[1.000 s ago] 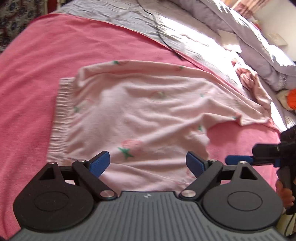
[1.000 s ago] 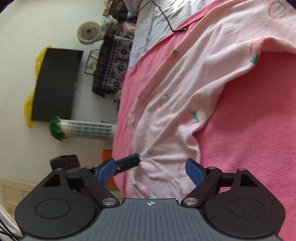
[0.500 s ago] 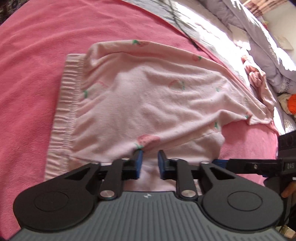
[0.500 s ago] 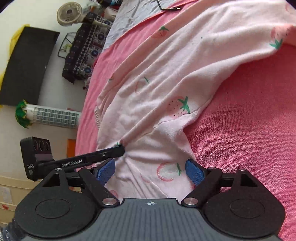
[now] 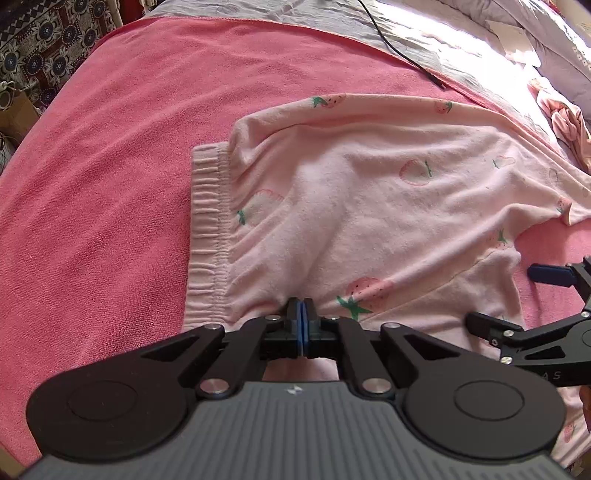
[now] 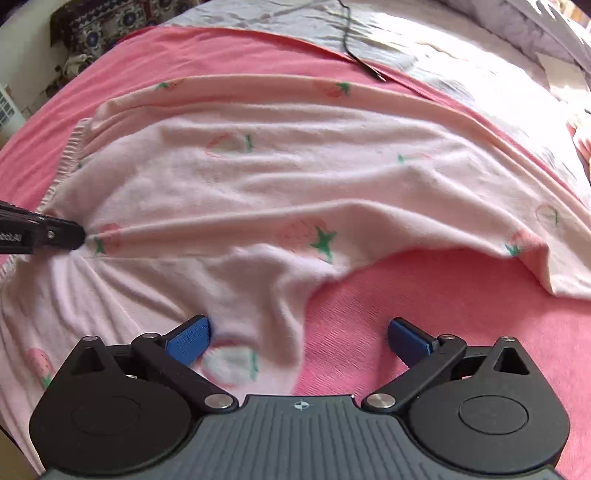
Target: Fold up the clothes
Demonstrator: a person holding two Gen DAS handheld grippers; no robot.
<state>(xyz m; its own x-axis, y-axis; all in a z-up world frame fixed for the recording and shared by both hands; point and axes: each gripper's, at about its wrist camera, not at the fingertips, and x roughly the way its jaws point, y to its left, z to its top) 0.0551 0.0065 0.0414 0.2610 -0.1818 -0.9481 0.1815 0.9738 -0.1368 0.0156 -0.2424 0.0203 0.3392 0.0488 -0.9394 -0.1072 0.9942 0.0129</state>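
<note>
The strawberry-print pyjama shorts [image 5: 369, 206] lie spread on the pink blanket [image 5: 110, 184] that covers the bed, elastic waistband [image 5: 208, 229] toward the left of the left wrist view.

The left gripper [image 5: 302, 325] stood wide open over the near edge a second ago; its jaws are now closed flat together, pinching a fold of the fabric just beside the waistband. In the right wrist view, creases radiate from that pinch point, which indicates tension in the cloth.

The right gripper [image 6: 299, 338] has swung round to face across the garment. Its jaws have just been opening and now stand wide apart above the near hem of the leg; fabric lies beneath them, but the pads do not press on it.

Judgement: one corner is secured, the second is not yet taken. The right jaws must close on the hem before any lift or fold, otherwise the shorts will drag from one point and bunch.

A black cable [image 5: 402, 48] lies on the grey sheet [image 5: 295, 14] beyond, clear of the work.
</note>
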